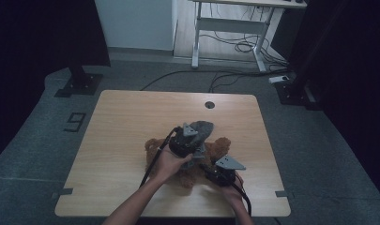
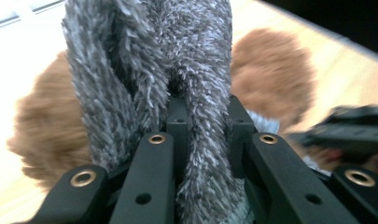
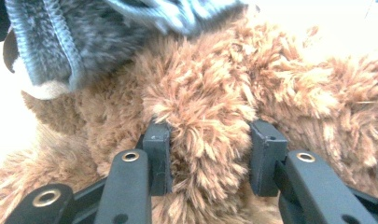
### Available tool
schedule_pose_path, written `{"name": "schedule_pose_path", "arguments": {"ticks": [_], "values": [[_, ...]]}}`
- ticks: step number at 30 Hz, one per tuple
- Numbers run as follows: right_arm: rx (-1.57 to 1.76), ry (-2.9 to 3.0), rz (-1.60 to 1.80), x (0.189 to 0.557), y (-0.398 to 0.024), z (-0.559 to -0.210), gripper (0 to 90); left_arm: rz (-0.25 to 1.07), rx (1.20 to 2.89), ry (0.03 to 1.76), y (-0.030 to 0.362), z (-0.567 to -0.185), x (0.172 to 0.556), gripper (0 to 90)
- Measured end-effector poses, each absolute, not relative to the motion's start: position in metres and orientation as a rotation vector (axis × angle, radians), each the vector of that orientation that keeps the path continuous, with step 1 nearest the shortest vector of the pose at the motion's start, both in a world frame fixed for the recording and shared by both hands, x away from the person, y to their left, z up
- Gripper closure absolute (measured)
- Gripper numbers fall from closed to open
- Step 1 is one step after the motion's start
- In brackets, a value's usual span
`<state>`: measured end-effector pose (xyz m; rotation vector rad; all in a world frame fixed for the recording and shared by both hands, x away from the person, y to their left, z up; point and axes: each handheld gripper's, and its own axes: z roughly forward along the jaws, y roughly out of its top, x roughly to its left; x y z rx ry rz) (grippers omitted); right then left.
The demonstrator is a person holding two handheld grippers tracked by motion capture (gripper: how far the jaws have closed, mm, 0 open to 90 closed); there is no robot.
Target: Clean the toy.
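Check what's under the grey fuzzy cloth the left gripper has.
Under the grey fuzzy cloth lies the brown plush bear, its muzzle peeking out. The bear's face and the table beneath it stay covered.

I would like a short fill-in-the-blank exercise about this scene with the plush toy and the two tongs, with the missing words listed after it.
1. The left tongs are shut on a fuzzy garment whose colour is ____.
2. The right tongs are shut on a plush toy whose colour is ____.
3. The toy lies on a ____ table.

Missing words: grey; brown; wooden
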<state>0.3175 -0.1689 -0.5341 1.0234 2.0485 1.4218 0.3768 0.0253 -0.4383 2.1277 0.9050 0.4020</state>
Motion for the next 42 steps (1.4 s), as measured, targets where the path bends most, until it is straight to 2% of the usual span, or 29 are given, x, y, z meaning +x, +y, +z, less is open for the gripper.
{"name": "schedule_pose_path", "arguments": {"ticks": [5, 8, 12, 21, 24, 27, 30, 34, 35, 42], "values": [[1.022, 2.047, 1.425, 0.318, -0.169, -0.534, 58.8, 0.410, 2.138, 0.968, 0.054, -0.448, 0.381, 76.6], [1.018, 2.050, 1.423, 0.317, -0.169, -0.534, 58.8, 0.363, 2.075, 1.005, 0.081, -0.450, 0.380, 76.7], [1.020, 2.048, 1.425, 0.317, -0.169, -0.534, 58.8, 0.367, 2.048, 0.999, 0.084, -0.442, 0.376, 76.5], [1.022, 2.042, 1.431, 0.317, -0.169, -0.535, 58.8, 0.347, 2.038, 0.883, 0.037, -0.423, 0.375, 76.4], [1.024, 2.041, 1.432, 0.317, -0.169, -0.535, 58.8, 0.286, 2.066, 0.855, 0.000, -0.424, 0.388, 76.3], [1.025, 2.042, 1.433, 0.317, -0.169, -0.535, 58.8, 0.259, 2.086, 0.852, -0.016, -0.428, 0.394, 76.2], [1.025, 2.039, 1.433, 0.316, -0.169, -0.535, 58.8, 0.174, 2.114, 0.843, -0.040, -0.435, 0.405, 76.1], [1.027, 2.039, 1.431, 0.316, -0.169, -0.535, 58.8, 0.181, 2.158, 0.836, -0.049, -0.443, 0.405, 76.2], [1.029, 2.040, 1.430, 0.317, -0.169, -0.535, 58.9, 0.234, 2.194, 0.828, -0.052, -0.449, 0.403, 76.3], [1.026, 2.037, 1.424, 0.316, -0.168, -0.536, 58.8, 0.271, 2.185, 0.856, -0.035, -0.447, 0.402, 76.4]]}}
